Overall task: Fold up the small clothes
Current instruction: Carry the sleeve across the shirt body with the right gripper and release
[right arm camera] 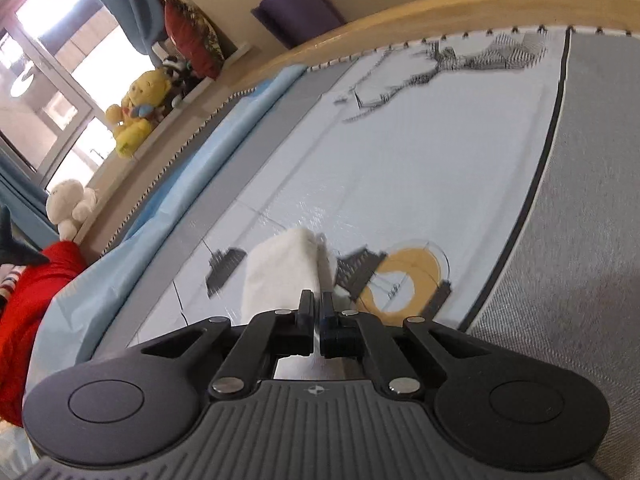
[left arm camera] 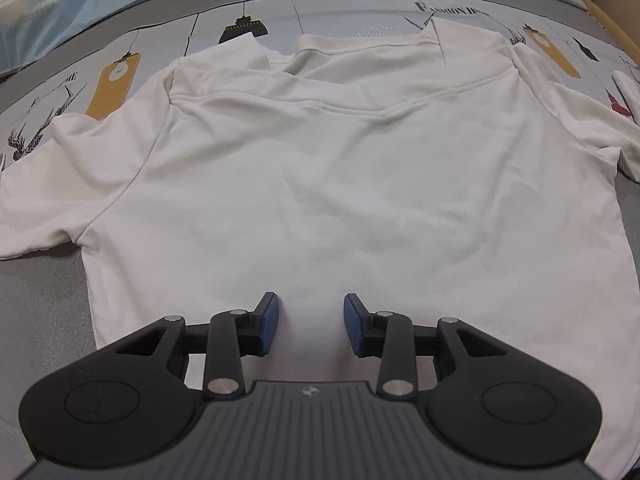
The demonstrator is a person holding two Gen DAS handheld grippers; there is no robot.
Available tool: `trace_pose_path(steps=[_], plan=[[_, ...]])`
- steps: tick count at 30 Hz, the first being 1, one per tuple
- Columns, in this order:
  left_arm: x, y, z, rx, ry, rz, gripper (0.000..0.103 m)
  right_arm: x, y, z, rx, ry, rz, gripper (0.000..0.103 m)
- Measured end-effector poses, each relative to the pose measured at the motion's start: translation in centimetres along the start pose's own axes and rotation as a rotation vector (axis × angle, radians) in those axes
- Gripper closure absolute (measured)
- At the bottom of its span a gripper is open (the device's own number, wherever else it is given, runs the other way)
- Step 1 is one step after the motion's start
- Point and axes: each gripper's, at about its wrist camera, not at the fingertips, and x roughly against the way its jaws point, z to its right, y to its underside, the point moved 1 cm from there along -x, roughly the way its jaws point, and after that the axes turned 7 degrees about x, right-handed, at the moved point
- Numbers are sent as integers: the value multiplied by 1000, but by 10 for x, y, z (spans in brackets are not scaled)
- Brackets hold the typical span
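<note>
The left hand-held gripper (left arm camera: 310, 322) hovers with its blue-padded jaws spread wide over the lower hem of a white T-shirt (left arm camera: 340, 184). The soft, lightly wrinkled shirt lies flat on the bed (left arm camera: 40, 320), sleeves out, collar at the far end. The right hand-held gripper (right arm camera: 317, 312) has its jaws pressed together on a fold of white cloth (right arm camera: 284, 272). Beyond lies the grey and pale printed bedspread (right arm camera: 400, 168), then a wooden bed frame (right arm camera: 360, 28) and plush toys (right arm camera: 138, 110) on a window ledge.

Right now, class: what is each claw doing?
Left claw: open, empty, over the white shirt.
Right claw: closed on white cloth.
</note>
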Motion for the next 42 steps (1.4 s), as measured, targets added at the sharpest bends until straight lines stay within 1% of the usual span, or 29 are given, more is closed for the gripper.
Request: trace_pose_path(steps=[1, 2, 4, 6, 7, 8, 9, 10, 12, 14, 15, 16, 17, 19, 21, 22, 23, 25, 26, 27, 28, 29, 31, 32, 33, 39, 40, 41, 42], plan=[[0, 0, 0, 5, 1, -1, 63, 9, -9, -7, 2, -3, 35, 102], [0, -1, 0, 8, 0, -1, 63, 23, -20, -15, 14, -20, 91, 102], [1, -1, 1, 7, -1, -2, 63, 55, -38, -27, 15, -50, 231, 102], [2, -1, 2, 9, 4, 0, 63, 87, -50, -24, -44, -88, 374, 103], [2, -1, 2, 9, 6, 0, 63, 99, -51, -16, -79, -79, 428, 103], [2, -1, 3, 7, 7, -1, 63, 106, -50, -7, -109, -52, 452, 103], [2, 0, 3, 5, 7, -1, 63, 107, -44, 7, -138, 12, 445, 103], [2, 0, 3, 3, 6, 0, 63, 103, -36, 21, -160, 95, 408, 103], [2, 0, 3, 3, 6, 0, 63, 86, -15, 54, -218, 241, 279, 102], [2, 0, 3, -2, 5, 0, 63, 78, 6, 90, -323, 334, 192, 102], [2, 1, 4, -4, 3, 2, 63, 78, 11, 100, -356, 328, 194, 103], [2, 2, 5, -8, 1, 2, 63, 80, 9, 100, -339, 323, 202, 103], [3, 2, 6, -13, -1, 3, 63, 80, 3, 94, -295, 343, 195, 103], [2, 3, 7, -21, -3, 4, 63, 89, -3, 87, -281, 309, 249, 103], [2, 2, 7, -16, -2, 3, 63, 96, -10, 82, -246, 323, 285, 103], [2, 2, 7, -15, -2, 3, 63, 97, -10, 83, -240, 351, 294, 103], [2, 2, 7, -19, -4, 4, 62, 97, -9, 87, -245, 405, 286, 103], [1, 2, 7, -27, -8, 7, 61, 98, -6, 99, -251, 545, 256, 103], [2, 3, 7, -27, -9, 8, 60, 100, -2, 104, -256, 584, 258, 103], [2, 2, 6, -25, -7, 7, 60, 101, -1, 107, -256, 594, 254, 103], [2, 2, 6, -23, -5, 6, 60, 101, -1, 107, -251, 581, 251, 103], [2, 2, 6, -21, -4, 5, 60, 100, -3, 105, -246, 559, 248, 99], [2, 2, 6, -21, -5, 5, 60, 97, -5, 100, -258, 482, 237, 97], [2, 2, 7, -23, -5, 5, 60, 92, -5, 100, -266, 453, 219, 82], [2, 3, 8, -27, -5, 6, 60, 88, -3, 99, -275, 436, 210, 71], [3, 5, 7, -34, -5, 11, 57, 71, -6, 97, -232, 412, 247, 71], [3, 5, 7, -35, -5, 11, 57, 68, -6, 98, -214, 402, 249, 73], [3, 5, 7, -36, -5, 11, 57, 67, -7, 99, -201, 397, 250, 93], [2, 5, 7, -36, -6, 12, 56, 67, -9, 101, -199, 408, 257, 99]])
